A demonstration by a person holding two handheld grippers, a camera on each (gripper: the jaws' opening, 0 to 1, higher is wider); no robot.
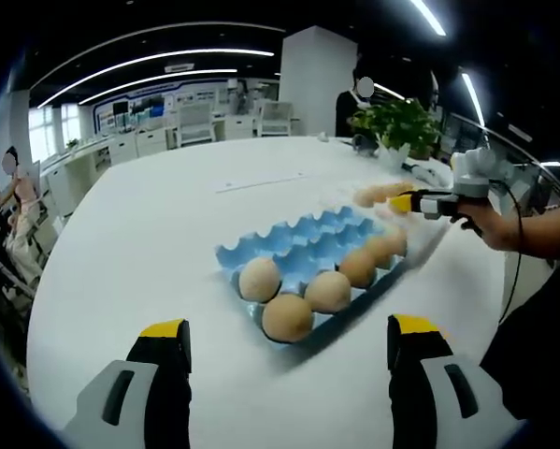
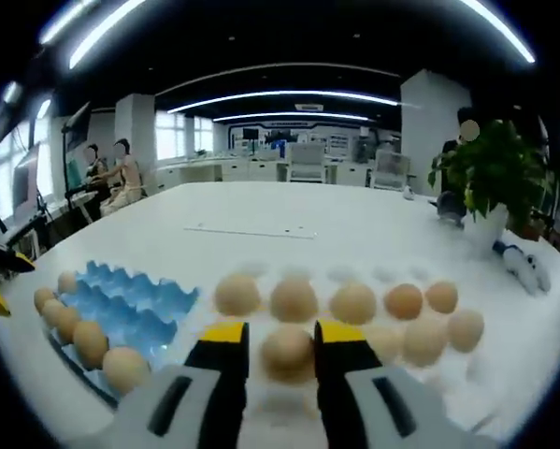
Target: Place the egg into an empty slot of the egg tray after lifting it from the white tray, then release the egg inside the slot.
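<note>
Right hand-held gripper (image 2: 270, 360) – jaws narrow around an egg (image 2: 287, 351) on the white tray (image 2: 504, 369) | left hand-held gripper (image 1: 289, 351) wide, holding nothing, near the blue egg tray (image 1: 303, 238) on the surface (image 1: 167, 224) | step – squeeze gently, lift straight, aim for an empty slot.

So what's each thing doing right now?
Right gripper: jaws around an egg on the white tray.
Left gripper: open, holding nothing.
Blue egg tray: front slots hold eggs, back slots empty.
Potted plant: upright.
</note>
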